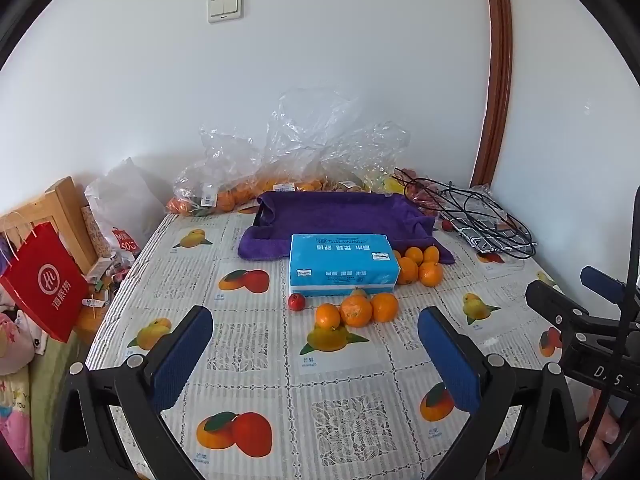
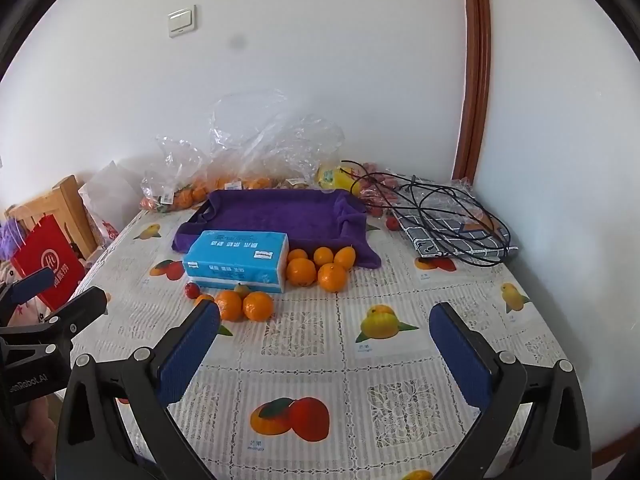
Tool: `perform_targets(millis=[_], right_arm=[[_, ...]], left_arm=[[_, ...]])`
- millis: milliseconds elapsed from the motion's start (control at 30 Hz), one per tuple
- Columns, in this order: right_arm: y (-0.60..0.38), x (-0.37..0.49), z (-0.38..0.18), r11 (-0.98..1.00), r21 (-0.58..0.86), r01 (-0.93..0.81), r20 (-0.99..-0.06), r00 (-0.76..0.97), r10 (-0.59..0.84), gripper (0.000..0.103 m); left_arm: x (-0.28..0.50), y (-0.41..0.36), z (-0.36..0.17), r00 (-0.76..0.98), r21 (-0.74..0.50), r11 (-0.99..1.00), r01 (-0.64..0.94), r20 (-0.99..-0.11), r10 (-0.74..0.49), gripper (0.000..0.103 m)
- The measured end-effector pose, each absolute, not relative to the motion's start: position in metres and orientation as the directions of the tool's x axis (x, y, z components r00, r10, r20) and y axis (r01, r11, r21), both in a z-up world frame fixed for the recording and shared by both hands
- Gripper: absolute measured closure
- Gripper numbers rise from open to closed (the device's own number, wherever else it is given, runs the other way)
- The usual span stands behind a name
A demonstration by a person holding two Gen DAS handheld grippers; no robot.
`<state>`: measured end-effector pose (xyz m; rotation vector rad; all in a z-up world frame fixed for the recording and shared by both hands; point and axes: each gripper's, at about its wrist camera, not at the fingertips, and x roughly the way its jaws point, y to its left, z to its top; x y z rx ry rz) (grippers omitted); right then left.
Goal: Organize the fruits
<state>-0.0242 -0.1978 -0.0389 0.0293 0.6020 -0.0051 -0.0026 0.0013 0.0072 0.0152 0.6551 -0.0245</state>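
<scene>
Orange mandarins point(image 1: 356, 311): three front, five beside tissue pack point(image 1: 343, 264).

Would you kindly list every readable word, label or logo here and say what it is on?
"MINISO", partly hidden: white bag.
Circled "Hi" logo, Chinese beneath: red paper bag.
Chinese print, seen upside down: blue tissue pack.
Small captions under fruit prints: tablecloth, blurred.
"...Robot.AI": left tongs.
</scene>
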Motion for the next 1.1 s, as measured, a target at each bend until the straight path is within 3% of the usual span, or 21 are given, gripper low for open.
perform_targets(millis=[1100], right_arm=[[-0.1964, -0.0249, -0.0366, 0.999, 0.046, 0.006, -0.559, 0.829, 0.021, 0.0]], left_arm=[[-0.0021, 0.0088, 0.0049, 0.798, -0.016, 1.0, 0.02, -0.602, -0.026, 0.0]])
